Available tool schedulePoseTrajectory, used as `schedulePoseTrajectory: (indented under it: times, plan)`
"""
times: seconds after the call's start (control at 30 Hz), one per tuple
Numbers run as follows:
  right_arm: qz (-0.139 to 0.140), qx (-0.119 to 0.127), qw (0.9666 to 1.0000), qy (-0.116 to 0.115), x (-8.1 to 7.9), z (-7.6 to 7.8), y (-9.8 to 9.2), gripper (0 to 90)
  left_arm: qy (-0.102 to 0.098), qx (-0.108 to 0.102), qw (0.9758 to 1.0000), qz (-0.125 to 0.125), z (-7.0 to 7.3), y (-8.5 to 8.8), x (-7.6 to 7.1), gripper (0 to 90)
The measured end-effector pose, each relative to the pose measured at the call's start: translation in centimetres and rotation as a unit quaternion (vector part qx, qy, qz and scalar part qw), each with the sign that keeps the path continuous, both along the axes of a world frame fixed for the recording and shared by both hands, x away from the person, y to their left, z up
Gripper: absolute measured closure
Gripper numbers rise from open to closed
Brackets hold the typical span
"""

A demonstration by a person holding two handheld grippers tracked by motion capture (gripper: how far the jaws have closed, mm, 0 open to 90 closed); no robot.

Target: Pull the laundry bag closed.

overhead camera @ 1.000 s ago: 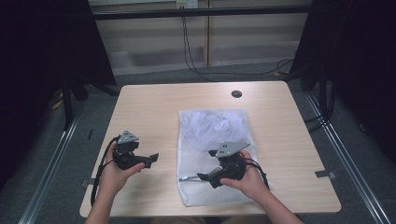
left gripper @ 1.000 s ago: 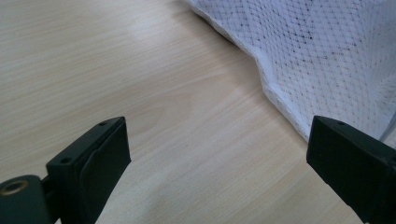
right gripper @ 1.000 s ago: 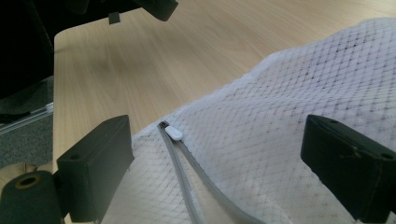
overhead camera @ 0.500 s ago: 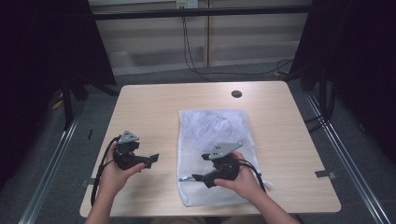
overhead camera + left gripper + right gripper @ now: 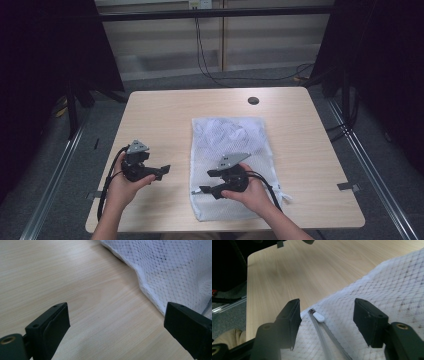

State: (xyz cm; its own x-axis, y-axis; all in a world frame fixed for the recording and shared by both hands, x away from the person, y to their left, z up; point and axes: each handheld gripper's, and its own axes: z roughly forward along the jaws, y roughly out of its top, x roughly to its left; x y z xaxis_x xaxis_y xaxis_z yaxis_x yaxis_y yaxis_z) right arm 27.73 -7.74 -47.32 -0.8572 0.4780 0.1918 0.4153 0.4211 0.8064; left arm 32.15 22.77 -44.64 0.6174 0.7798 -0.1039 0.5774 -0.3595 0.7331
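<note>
A rectangular light-wood bench point(image 5: 165, 115) carries a flat white mesh laundry bag point(image 5: 235, 140), which lies right of centre and runs from mid-bench to the near edge. The left gripper point(image 5: 162, 171), black and hand-held, hovers over bare wood near the near-left corner, just beside the bag's left edge; its jaws stand wide apart with nothing between them. The right gripper point(image 5: 207, 186), likewise black, sits over the bag's near-left portion; its jaws have just been closing and stand partly apart, pads not pressing on anything. Between them, in the right gripper view, lies the small white zipper pull point(image 5: 318, 316) at the end of the grey zipper track point(image 5: 329, 340), close to the bag's edge.
</note>
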Motion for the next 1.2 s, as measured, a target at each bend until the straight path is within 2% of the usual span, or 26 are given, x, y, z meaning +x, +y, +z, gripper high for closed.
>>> schedulePoseTrajectory:
  times: [0.23, 0.4, 0.7, 0.8, 1.0, 1.1, 1.2]
  plan:
    - [0.004, -0.006, 1.0000, 0.002, 0.0, -0.3, 0.7, 42.9, 0.001, -0.001, 1.0000, -0.001, 0.1, 0.1, 0.0, 6.3]
    - [0.008, 0.001, 1.0000, 0.001, 0.0, -0.4, 1.3, 44.8, 0.003, 0.001, 1.0000, -0.003, 0.0, 0.0, 0.0, 6.3]
    - [-0.007, 0.006, 1.0000, 0.003, 0.1, -0.5, 1.6, 46.1, 0.004, 0.003, 1.0000, -0.005, 0.1, 0.0, 0.0, 6.4]
    - [-0.003, 0.000, 1.0000, 0.006, 0.1, -0.6, 1.8, 47.5, 0.006, 0.003, 1.0000, -0.007, 0.1, -0.1, 0.0, 6.5]
    - [-0.003, -0.005, 0.9997, 0.026, 0.1, -1.0, 2.2, 52.8, 0.008, 0.005, 0.9999, -0.010, 0.1, -0.1, 0.0, 6.6]
    - [-0.007, -0.008, 0.9988, 0.048, 0.0, -1.3, 2.5, 58.0, 0.006, 0.004, 1.0000, -0.007, 0.1, -0.1, 0.0, 6.6]
    - [-0.004, -0.007, 0.9985, 0.055, 0.1, -1.4, 2.7, 58.7, 0.006, 0.006, 0.9999, -0.008, 0.1, 0.0, 0.0, 6.6]
